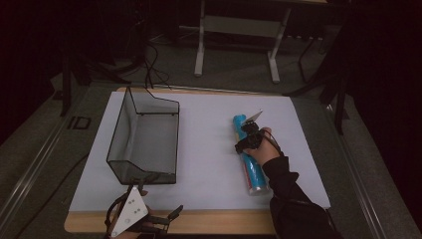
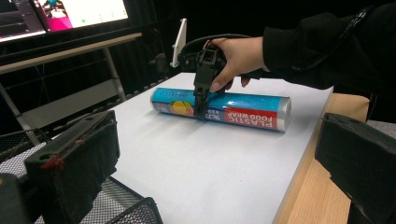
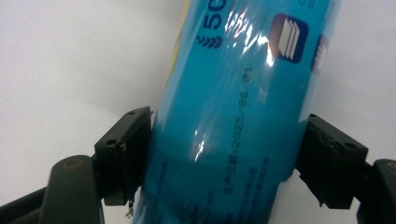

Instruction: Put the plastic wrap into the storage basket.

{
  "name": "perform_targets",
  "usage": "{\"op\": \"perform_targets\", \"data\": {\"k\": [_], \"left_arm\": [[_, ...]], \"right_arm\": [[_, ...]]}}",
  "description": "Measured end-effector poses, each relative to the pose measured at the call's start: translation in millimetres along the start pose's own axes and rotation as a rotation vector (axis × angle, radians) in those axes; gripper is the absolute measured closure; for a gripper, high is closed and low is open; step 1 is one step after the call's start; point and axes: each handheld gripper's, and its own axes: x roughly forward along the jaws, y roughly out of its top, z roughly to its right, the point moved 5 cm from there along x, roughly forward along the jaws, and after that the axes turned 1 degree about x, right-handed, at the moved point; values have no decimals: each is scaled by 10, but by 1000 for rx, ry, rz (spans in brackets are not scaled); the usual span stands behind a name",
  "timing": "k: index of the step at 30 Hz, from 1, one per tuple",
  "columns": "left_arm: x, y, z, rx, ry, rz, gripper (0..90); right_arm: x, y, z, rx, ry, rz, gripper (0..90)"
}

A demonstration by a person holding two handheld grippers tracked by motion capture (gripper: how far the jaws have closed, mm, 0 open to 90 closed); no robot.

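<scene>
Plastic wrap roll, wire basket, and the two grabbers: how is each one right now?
Plastic food wrap roll: lying flat on the white mat, between the right gripper's jaws.
Wire basket: upright, empty.
Right gripper: jaws shut on the roll's sides.
Left gripper: jaws open, holding nothing.

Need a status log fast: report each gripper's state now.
Left gripper: open, holding nothing.
Right gripper: fingers closed on the plastic wrap roll.
</scene>
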Motion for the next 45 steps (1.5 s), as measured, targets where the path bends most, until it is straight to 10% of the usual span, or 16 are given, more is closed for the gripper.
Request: {"op": "perform_targets", "data": {"k": [8,24,45], "left_arm": [[1,-1,12,8,1,-3,5],[12,-9,8,12,4,-11,5],[3,-3,7,16,9,-6,5]], "right_arm": [[108,4,-46,44,6,-100,264],[15,-4,-38,107,84,-44,310],[-616,325,-43,108,79,91,317]]}}
